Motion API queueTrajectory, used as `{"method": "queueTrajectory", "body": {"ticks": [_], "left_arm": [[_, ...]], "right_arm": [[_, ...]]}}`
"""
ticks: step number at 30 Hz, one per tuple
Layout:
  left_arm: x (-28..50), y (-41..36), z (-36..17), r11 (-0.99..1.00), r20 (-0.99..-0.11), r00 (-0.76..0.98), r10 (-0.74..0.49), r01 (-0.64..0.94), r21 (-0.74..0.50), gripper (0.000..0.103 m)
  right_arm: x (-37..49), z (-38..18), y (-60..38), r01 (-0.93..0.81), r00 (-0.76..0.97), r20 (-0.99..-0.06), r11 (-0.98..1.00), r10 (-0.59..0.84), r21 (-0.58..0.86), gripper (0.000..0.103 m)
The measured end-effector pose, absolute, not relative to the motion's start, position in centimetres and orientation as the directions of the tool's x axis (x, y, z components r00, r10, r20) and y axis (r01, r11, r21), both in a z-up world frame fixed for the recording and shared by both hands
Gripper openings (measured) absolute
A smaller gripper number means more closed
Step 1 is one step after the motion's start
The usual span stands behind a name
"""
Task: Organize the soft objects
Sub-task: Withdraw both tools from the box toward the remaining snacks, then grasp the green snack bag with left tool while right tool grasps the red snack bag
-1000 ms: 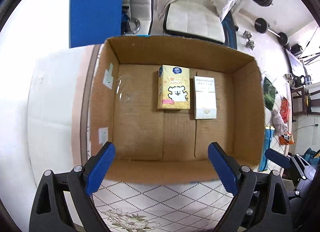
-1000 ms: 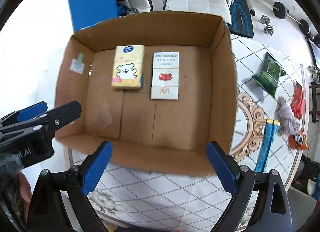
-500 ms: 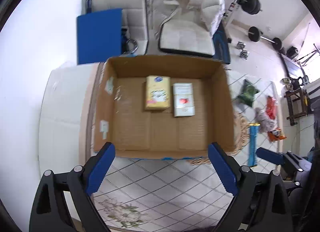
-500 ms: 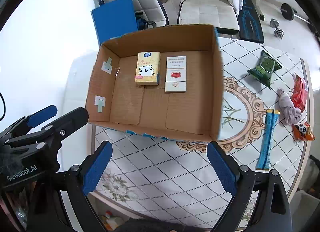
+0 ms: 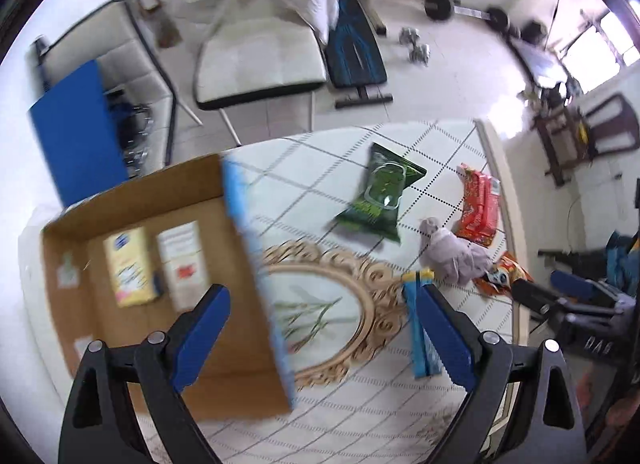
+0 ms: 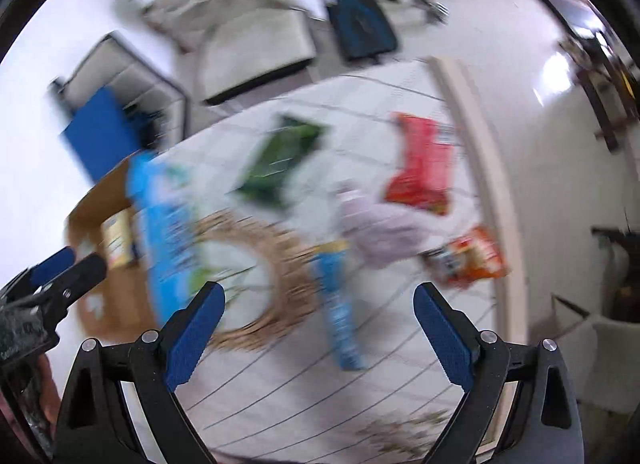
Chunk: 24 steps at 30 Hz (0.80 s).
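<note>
A cardboard box (image 5: 240, 328) on the left of the table holds a yellow tissue pack (image 5: 130, 266) and a white pack (image 5: 182, 260). To its right lie a green pack (image 5: 380, 192), a red pack (image 5: 478, 204), a grey cloth (image 5: 456, 254), an orange packet (image 5: 504, 274) and a long blue packet (image 5: 420, 328). My left gripper (image 5: 324, 336) is open and empty above the box's right wall. My right gripper (image 6: 318, 334) is open and empty above the blue packet (image 6: 338, 316); its view is blurred, with the grey cloth (image 6: 380, 232) ahead.
The table has a tiled cloth with a gold oval ornament (image 5: 332, 312). Its right edge (image 5: 504, 192) runs close to the packets. Chairs (image 5: 256, 60) and gym weights stand on the floor beyond.
Both grippers have swung right, away from the box and toward the loose packets. The box has slid to the left of both views. Both stay open.
</note>
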<state>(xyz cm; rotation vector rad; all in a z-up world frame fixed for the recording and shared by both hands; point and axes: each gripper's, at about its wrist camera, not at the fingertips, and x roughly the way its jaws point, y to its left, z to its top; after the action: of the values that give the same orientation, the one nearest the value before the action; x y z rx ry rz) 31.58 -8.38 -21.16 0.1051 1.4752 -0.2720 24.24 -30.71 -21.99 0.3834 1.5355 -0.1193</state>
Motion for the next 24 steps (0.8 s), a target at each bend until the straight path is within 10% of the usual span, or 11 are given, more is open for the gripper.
{"method": "queueTrajectory", "body": {"ticks": [14, 21, 24], "left_arm": [[40.3, -20.6, -36.7, 0.882, -0.988, -0.126, 0.092, 0.47, 0.022, 0.094], [39.8, -21.4, -39.9, 0.875, -0.973, -0.202, 0.107, 0.485, -0.005, 0.046], [40.0, -21.0, -39.3, 0.893, -0.978, -0.188, 0.089, 0.451, -0.006, 0.039]], "right_arm": [[31.0, -34.4, -39.8, 0.43, -0.119, -0.966, 0.889, 0.231, 0.16, 0.097], [32.4, -37.9, -39.9, 0.467, -0.163, -0.945, 0.866, 0.283, 0.179, 0.093], [32.5, -38.5, -39.6, 0.467, -0.183, -0.949, 0.872, 0.256, 0.145, 0.064]]}}
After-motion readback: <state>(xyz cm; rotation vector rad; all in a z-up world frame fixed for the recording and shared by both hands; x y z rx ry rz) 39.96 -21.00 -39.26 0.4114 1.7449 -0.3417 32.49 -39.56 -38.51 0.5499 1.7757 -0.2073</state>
